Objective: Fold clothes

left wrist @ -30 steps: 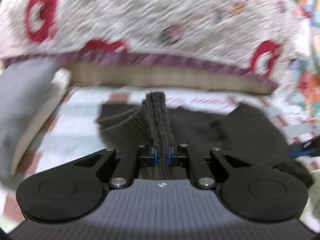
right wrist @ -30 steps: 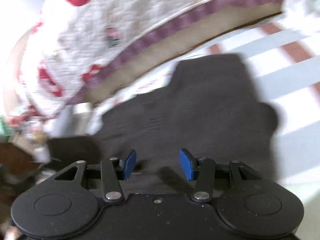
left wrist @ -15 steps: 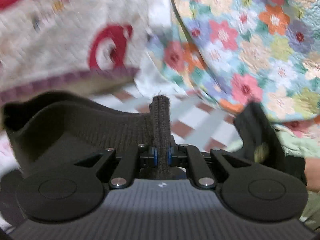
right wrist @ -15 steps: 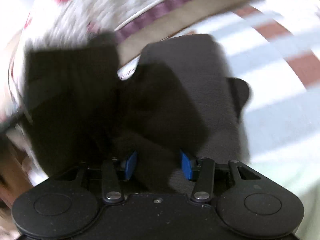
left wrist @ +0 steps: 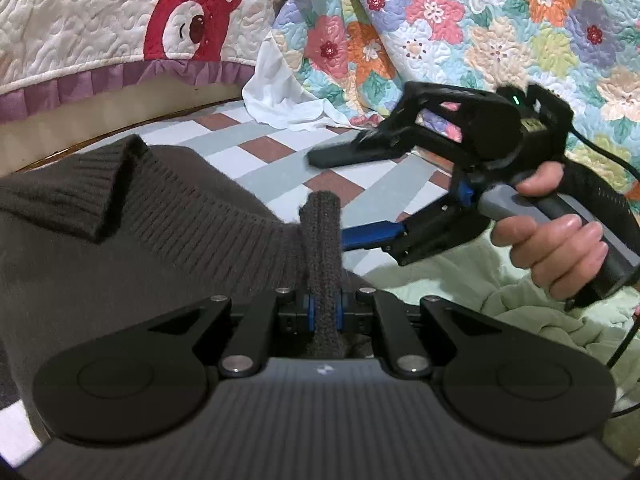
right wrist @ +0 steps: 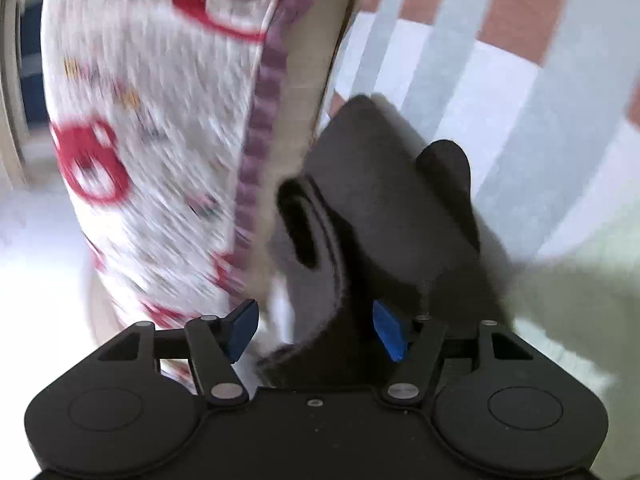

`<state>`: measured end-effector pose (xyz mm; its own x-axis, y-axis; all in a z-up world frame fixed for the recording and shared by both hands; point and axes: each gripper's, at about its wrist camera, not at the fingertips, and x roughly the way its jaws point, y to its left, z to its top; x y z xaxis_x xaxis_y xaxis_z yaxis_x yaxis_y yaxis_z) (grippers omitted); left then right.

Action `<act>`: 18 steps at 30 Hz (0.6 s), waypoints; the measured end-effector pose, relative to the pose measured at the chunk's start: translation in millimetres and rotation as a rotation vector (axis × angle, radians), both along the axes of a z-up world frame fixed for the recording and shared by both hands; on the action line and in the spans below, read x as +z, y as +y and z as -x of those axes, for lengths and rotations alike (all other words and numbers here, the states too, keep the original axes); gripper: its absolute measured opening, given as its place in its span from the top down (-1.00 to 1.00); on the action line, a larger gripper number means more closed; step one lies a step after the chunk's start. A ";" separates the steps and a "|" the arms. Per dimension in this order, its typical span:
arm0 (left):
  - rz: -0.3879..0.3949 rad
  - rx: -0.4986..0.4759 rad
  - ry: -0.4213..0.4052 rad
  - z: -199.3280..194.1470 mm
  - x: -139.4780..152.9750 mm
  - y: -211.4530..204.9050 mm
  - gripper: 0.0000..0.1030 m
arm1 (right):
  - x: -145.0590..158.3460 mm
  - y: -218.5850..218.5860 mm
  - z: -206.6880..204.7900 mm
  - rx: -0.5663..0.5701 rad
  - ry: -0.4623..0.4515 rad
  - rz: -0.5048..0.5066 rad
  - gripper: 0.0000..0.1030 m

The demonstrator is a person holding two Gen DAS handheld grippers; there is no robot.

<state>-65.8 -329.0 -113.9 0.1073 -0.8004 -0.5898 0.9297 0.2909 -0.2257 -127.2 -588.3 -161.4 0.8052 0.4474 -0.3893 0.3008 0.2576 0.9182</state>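
Observation:
A dark brown ribbed knit sweater [left wrist: 120, 240] lies on the checked sheet, its hem raised. My left gripper [left wrist: 323, 308] is shut on a pinched fold of that hem. My right gripper [left wrist: 352, 196] shows in the left wrist view, hand-held to the right of the fold, its blue fingers [left wrist: 368, 234] spread. In the blurred right wrist view the right gripper [right wrist: 316, 330] is open, with the sweater [right wrist: 380, 200] bunched between and beyond the blue pads [right wrist: 386, 328], not clamped.
A white quilt with red bears [left wrist: 120, 20] hangs behind, a floral quilt [left wrist: 480, 40] at the right. The checked sheet [left wrist: 280, 160] lies under the sweater. A pale green blanket [left wrist: 500, 304] lies front right. A white cloth [left wrist: 276, 92] hangs between the quilts.
My left gripper has swung right, carrying the held sweater fold across. My right gripper stayed open and has turned, with the sweater now bunched between its fingers.

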 end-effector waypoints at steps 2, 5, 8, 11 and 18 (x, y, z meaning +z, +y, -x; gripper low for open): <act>0.007 0.000 -0.022 3.6 0.6 2.6 0.84 | 0.1 6.4 -26.6 0.080 0.055 0.068 -0.37; 0.003 -0.007 -0.033 7.5 3.0 5.2 0.84 | -3.9 16.0 -68.0 0.196 0.034 0.038 -0.31; 0.033 -0.002 -0.083 10.8 14.5 9.4 0.84 | 15.3 31.1 -99.2 0.243 -0.044 0.098 0.80; 0.097 -0.008 -0.112 9.2 35.3 18.4 0.84 | 62.1 46.8 -90.0 0.222 -0.166 0.291 0.81; -0.048 -0.088 0.019 13.2 21.1 -4.6 0.60 | 66.6 66.3 -37.0 0.159 -0.036 0.906 0.85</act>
